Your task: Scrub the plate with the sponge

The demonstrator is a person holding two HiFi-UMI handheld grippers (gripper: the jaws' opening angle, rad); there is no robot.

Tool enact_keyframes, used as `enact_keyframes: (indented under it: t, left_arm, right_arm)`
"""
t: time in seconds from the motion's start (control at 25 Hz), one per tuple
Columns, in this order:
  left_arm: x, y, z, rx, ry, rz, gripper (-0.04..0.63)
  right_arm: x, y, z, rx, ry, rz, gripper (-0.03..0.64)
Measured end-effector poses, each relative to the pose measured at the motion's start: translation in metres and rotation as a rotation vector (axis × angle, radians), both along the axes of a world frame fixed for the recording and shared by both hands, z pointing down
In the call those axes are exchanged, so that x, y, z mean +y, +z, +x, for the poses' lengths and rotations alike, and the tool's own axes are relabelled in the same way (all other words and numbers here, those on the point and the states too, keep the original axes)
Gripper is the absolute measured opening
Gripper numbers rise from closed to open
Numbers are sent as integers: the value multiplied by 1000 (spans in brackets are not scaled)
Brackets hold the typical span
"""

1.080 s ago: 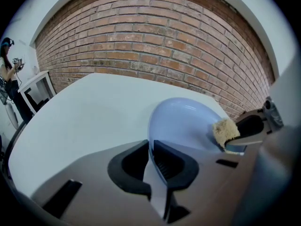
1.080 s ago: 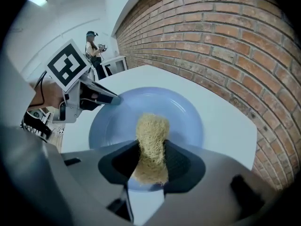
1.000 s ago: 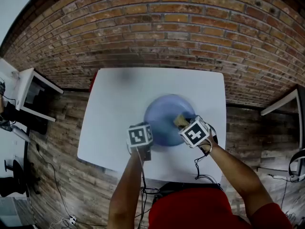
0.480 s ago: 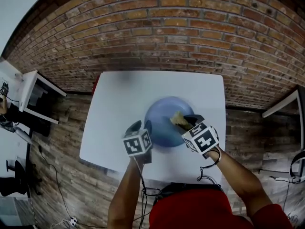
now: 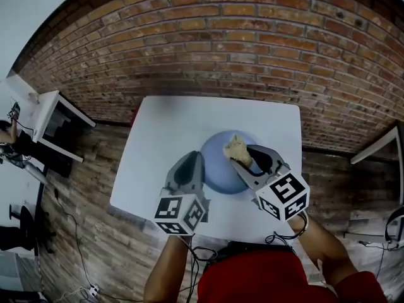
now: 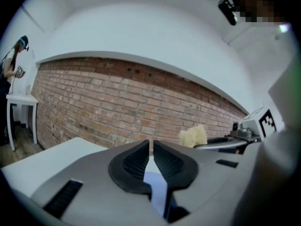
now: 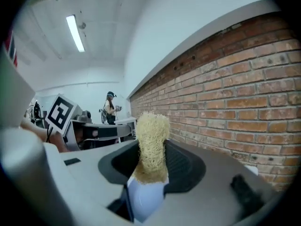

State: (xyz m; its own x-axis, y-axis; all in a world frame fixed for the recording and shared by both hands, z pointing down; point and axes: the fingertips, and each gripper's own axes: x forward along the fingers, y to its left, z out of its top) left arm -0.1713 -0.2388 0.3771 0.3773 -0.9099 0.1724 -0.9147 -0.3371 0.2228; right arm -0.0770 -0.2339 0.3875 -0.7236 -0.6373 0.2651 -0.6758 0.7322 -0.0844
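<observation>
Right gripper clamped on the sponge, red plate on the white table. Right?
Not quite: the plate is blue, not red, as the head view shows. The rest holds: the right gripper is clamped on the sponge, and the plate sits on the white table.

No words, numbers or brand names can be read anywhere. The only printed marks are black-and-white square patterns on the left cube (image 5: 182, 214), at about 7 o'clock of the tabletop (image 5: 164, 131), and on the right cube (image 5: 284, 196), at about 5 o'clock. They seem to be coded markers, not letters.
</observation>
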Motion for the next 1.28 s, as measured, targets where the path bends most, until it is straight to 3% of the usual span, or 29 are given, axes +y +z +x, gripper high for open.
enact_keyframes:
  t: [0.16, 0.36, 0.64, 1.28]
  left_arm:
    - [27, -46, 13, -56, 28, 193, 24]
    - [53, -66, 26, -101, 26, 281, 17]
    - [68, -74, 38, -63, 38, 299, 13]
    - [70, -77, 43, -88, 26, 307, 12]
  right_arm:
    - [18, -36, 4, -116, 0, 109, 161]
    - [40, -67, 14, -201, 4, 209, 161]
    - [59, -82, 20, -228, -1, 265, 161]
    - [62, -87, 15, -247, -25, 296, 161]
